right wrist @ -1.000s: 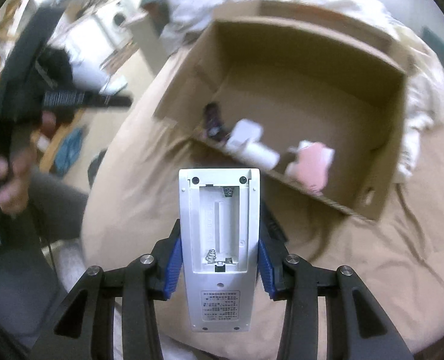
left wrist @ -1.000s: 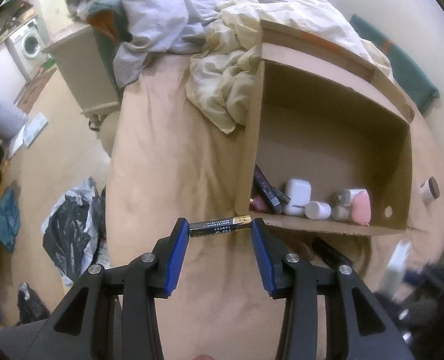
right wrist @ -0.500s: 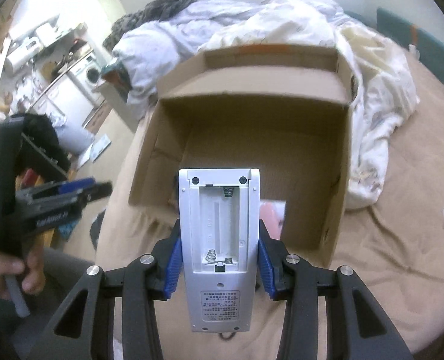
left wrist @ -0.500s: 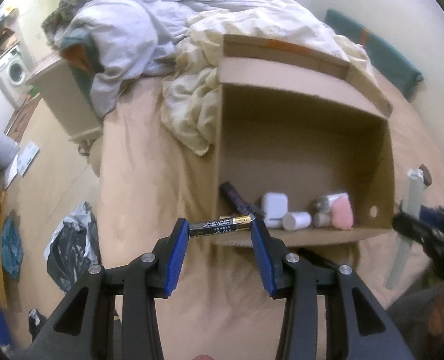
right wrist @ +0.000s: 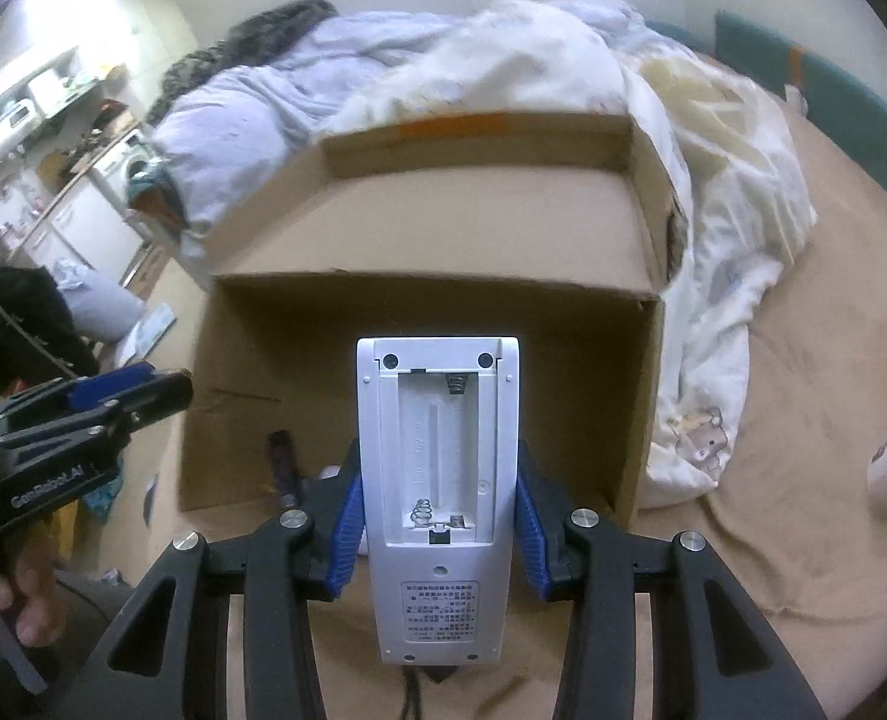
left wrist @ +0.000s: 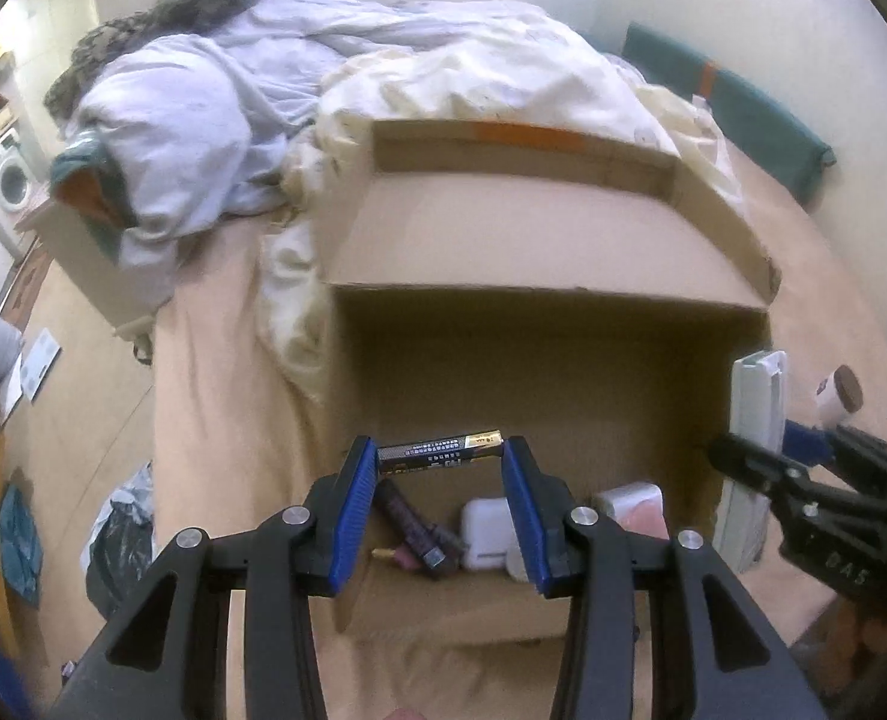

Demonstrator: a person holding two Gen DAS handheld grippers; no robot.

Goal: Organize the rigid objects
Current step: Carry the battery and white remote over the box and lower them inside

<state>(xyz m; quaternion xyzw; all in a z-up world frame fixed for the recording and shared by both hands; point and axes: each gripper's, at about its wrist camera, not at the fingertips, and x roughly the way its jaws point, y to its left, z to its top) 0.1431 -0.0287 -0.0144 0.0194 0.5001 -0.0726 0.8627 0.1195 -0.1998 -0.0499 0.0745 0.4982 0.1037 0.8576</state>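
The left gripper (left wrist: 441,461) has its blue fingers (left wrist: 356,498) closed on the two ends of a black-and-gold battery (left wrist: 440,453), held crosswise above the near edge of the cardboard box (left wrist: 539,276), while the right gripper (right wrist: 437,495) clamps a white remote (right wrist: 437,498) lengthwise, back side up, its battery compartment open and bare. Below the battery, inside the box on the tan bed (left wrist: 227,372), lie a dark tube (left wrist: 416,531), a white case (left wrist: 485,531) and a pink item (left wrist: 638,510). Beyond the box are rumpled cream and pale blue bedclothes (left wrist: 419,78).
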